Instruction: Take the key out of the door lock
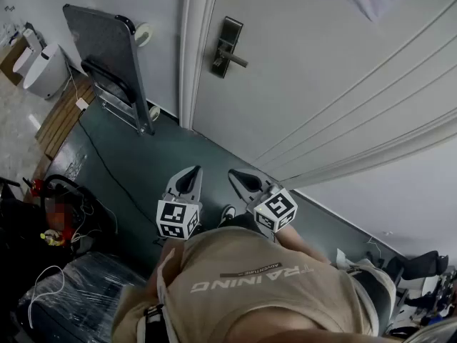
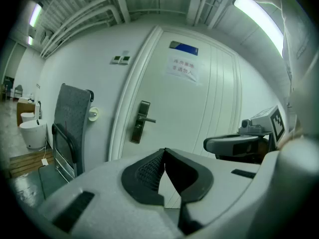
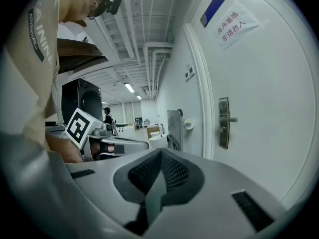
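left tool (image 1: 193, 171), right tool (image 1: 233, 174), jaws together — door lock (image 1: 227, 46) well ahead

A grey folding panel (image 1: 107, 52) on a metal frame leans against the white wall (image 1: 157, 20), its foot on the dark green floor (image 1: 164, 166). Left of it a white rounded thing (image 1: 44, 70), perhaps a bin, stands beside a wooden pallet (image 1: 61, 116).
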